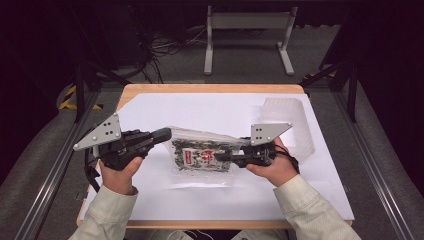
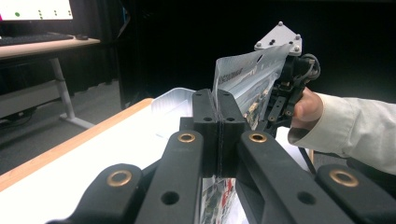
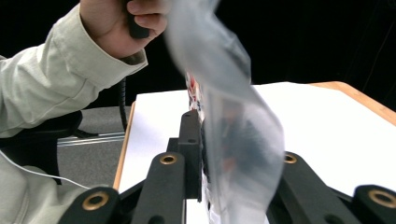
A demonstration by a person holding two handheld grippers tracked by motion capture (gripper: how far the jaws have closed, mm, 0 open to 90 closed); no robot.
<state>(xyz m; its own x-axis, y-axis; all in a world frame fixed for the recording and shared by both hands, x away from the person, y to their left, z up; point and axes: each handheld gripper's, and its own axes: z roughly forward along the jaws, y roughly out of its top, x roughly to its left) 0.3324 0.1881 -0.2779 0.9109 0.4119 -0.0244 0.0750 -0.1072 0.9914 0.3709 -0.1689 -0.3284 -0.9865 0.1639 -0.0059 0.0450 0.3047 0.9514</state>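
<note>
While both hands hover over the middle of the worktop (image 1: 150, 107), a clear plastic bag of dark snack pieces (image 1: 202, 152) hangs stretched between the two grippers, lifted off the white sheet. The left gripper (image 1: 162, 134) has its jaws pressed together on the bag's left edge, the film caught between the pads. The right gripper (image 1: 223, 156) pinches the opposite edge, its jaws clamped on the plastic. Toward the worktop's far right corner lies a clear plastic tray (image 1: 287, 122), well apart from the bag.
</note>
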